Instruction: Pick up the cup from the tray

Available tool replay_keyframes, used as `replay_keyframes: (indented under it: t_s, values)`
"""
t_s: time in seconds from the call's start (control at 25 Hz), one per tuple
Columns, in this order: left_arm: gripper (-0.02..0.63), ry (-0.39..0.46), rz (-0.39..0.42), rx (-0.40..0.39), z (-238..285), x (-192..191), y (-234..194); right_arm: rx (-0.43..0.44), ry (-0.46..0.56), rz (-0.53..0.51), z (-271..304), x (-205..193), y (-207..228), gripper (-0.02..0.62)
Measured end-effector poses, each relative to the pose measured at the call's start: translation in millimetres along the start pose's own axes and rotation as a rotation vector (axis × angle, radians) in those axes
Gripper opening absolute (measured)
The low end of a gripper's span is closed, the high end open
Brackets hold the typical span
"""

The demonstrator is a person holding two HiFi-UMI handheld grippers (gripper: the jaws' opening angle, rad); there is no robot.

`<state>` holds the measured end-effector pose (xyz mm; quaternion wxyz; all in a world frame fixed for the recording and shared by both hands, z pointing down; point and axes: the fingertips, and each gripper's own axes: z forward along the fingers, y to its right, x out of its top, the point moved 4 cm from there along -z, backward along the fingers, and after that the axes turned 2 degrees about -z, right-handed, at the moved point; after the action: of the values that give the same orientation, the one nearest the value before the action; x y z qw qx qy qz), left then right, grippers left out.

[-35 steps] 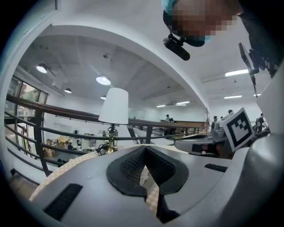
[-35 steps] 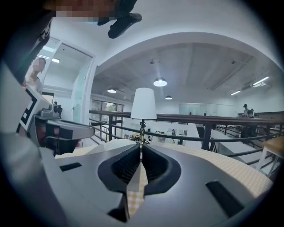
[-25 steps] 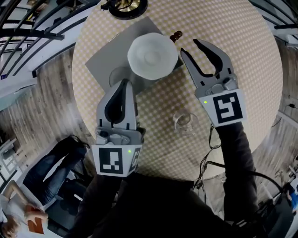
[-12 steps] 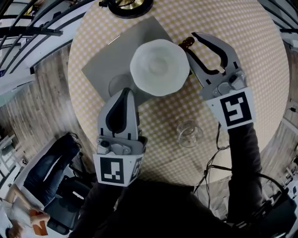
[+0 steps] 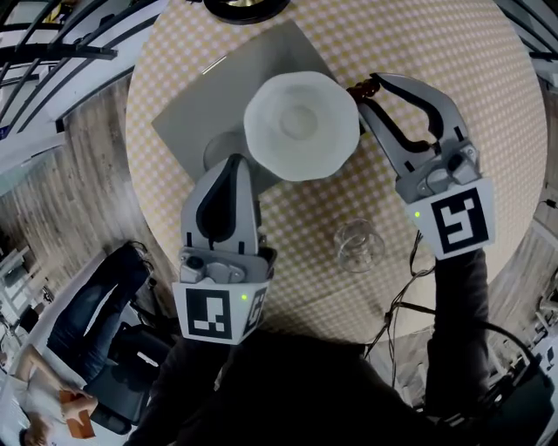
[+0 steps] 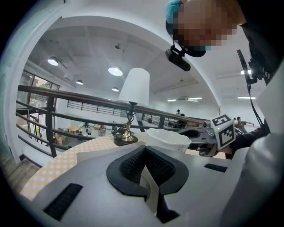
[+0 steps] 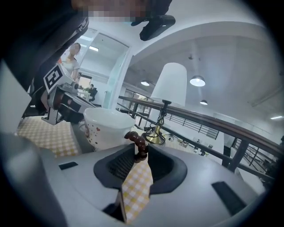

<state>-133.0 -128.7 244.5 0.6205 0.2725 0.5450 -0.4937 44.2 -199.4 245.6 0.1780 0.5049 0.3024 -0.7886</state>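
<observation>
A white cup point(image 5: 301, 126) stands on the grey tray point(image 5: 200, 96), its brown handle point(image 5: 362, 87) pointing right. My right gripper point(image 5: 368, 90) has its jaws on either side of that handle and they are closing. In the right gripper view the handle point(image 7: 137, 142) sits at the tips of the gripper point(image 7: 138, 156), with a narrow gap still showing lower down between the pads. My left gripper point(image 5: 234, 165) is shut and empty, its tip at the cup's near left side above the tray. The cup point(image 6: 167, 139) shows just past it in the left gripper view.
An empty glass point(image 5: 359, 244) stands on the checked round table point(image 5: 453, 52) near my right gripper. A lamp with a brass base point(image 5: 244, 7) is at the far edge behind the tray. Railings and wood floor surround the table.
My right gripper has moved in to the cup's handle and its jaws have narrowed around it. The left gripper has stayed shut beside the cup.
</observation>
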Motion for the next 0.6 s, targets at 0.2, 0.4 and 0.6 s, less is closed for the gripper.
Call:
replay_keyframes:
  t_s: [0.2, 0.4, 0.6]
  values:
    - [0.006, 0.003, 0.004, -0.001, 7.1, 1.1, -0.4, 0.02, -0.05, 0.033, -18.3, -9.5, -8.5, 0.087]
    - [0.006, 0.004, 0.005, -0.008, 6.6, 1.3, -1.7, 0.101, -0.082, 0.031, -26.5, -12.6, -24.2, 0.087]
    - [0.006, 0.003, 0.011, -0.007, 7.9, -0.5, 2.5, 0.14, -0.055, 0.03, -14.3, -16.4, -25.8, 0.107]
